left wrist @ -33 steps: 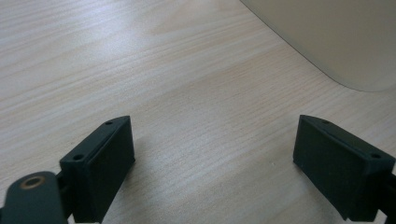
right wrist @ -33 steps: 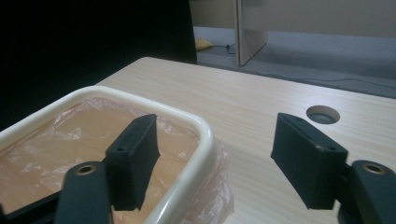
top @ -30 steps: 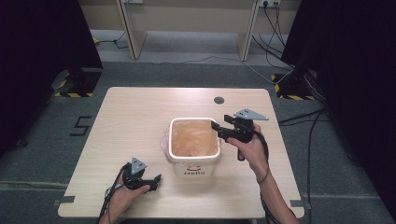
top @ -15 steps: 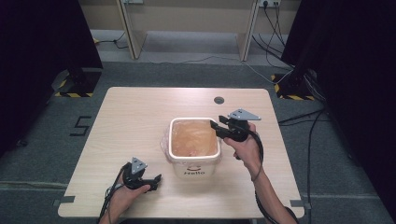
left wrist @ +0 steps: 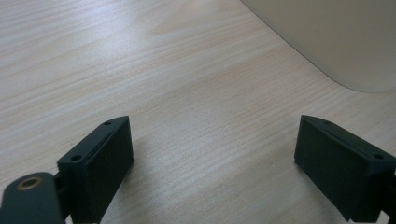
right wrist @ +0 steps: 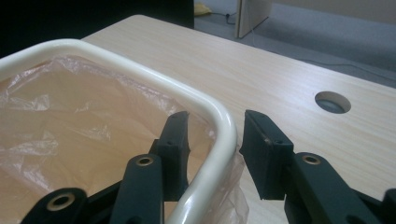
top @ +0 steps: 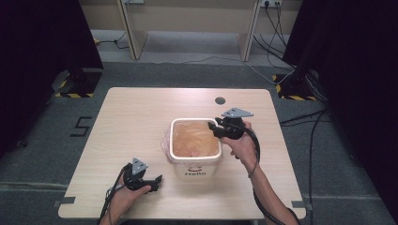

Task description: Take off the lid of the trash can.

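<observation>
A cream bin marked "Hello" stands mid-table, lined with a thin orange plastic bag. My right gripper is at the bin's far right corner. In the right gripper view it is open and straddles the rim: one jaw is inside against the bag, the other outside, with a small gap left beside the rim. My left gripper rests on the table near the front left of the bin, open. In its own view the left gripper has bare wood between its jaws and the bin wall ahead.
The wooden table has a round cable hole behind the bin, seen also as the hole beyond the right jaw. A bag edge hangs outside the bin's left side. Cables and stands lie on the floor around the table.
The right gripper has moved left and slightly down onto the bin's far right rim corner. The left gripper has stayed where it was.
</observation>
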Demonstrator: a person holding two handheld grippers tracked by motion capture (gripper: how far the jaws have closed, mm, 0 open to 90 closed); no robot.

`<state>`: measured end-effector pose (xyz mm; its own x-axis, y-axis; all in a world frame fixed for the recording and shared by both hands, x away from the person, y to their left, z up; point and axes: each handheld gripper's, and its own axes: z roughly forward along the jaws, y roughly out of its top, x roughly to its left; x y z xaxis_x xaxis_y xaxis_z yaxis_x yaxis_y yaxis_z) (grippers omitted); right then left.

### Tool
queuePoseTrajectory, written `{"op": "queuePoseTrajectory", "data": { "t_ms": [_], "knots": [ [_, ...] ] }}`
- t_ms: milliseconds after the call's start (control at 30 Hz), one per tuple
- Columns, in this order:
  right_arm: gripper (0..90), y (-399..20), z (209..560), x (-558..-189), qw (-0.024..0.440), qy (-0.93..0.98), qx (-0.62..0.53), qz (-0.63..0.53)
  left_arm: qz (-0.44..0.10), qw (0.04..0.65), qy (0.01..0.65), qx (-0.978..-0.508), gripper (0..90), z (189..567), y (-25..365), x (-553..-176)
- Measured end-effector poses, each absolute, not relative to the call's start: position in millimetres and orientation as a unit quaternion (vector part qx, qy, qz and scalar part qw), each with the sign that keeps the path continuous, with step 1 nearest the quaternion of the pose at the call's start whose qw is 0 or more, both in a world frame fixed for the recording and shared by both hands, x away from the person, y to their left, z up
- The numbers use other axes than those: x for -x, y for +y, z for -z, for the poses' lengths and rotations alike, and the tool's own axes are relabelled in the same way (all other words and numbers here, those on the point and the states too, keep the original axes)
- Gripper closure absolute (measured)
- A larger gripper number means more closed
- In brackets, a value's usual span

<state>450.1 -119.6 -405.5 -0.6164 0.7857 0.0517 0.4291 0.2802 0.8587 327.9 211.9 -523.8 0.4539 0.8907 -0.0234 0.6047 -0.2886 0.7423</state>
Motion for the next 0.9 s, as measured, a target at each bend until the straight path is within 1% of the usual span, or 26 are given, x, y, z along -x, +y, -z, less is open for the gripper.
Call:
{"op": "queuePoseTrajectory", "data": {
  "t_ms": [200, 300, 567, 900],
  "knots": [
    [65.5, -118.5, 406.6, -450.3, 0.195, 0.777, -0.391, -0.453, -0.203, 0.352, 0.482, -0.777, 10.7, 523.8, 211.9, -327.9],
    [66.9, -117.8, 404.8, -449.1, 0.202, 0.775, -0.39, -0.455, -0.203, 0.352, 0.481, -0.777, 10.8, 523.8, 211.9, -327.9],
    [67.5, -114.7, 395.3, -445.7, 0.231, 0.781, -0.37, -0.447, -0.203, 0.352, 0.482, -0.777, 10.7, 523.8, 211.9, -327.9],
    [67.4, -114.8, 384.0, -443.0, 0.234, 0.768, -0.37, -0.468, -0.203, 0.352, 0.481, -0.777, 10.8, 523.8, 211.9, -327.9]
  ]
}}
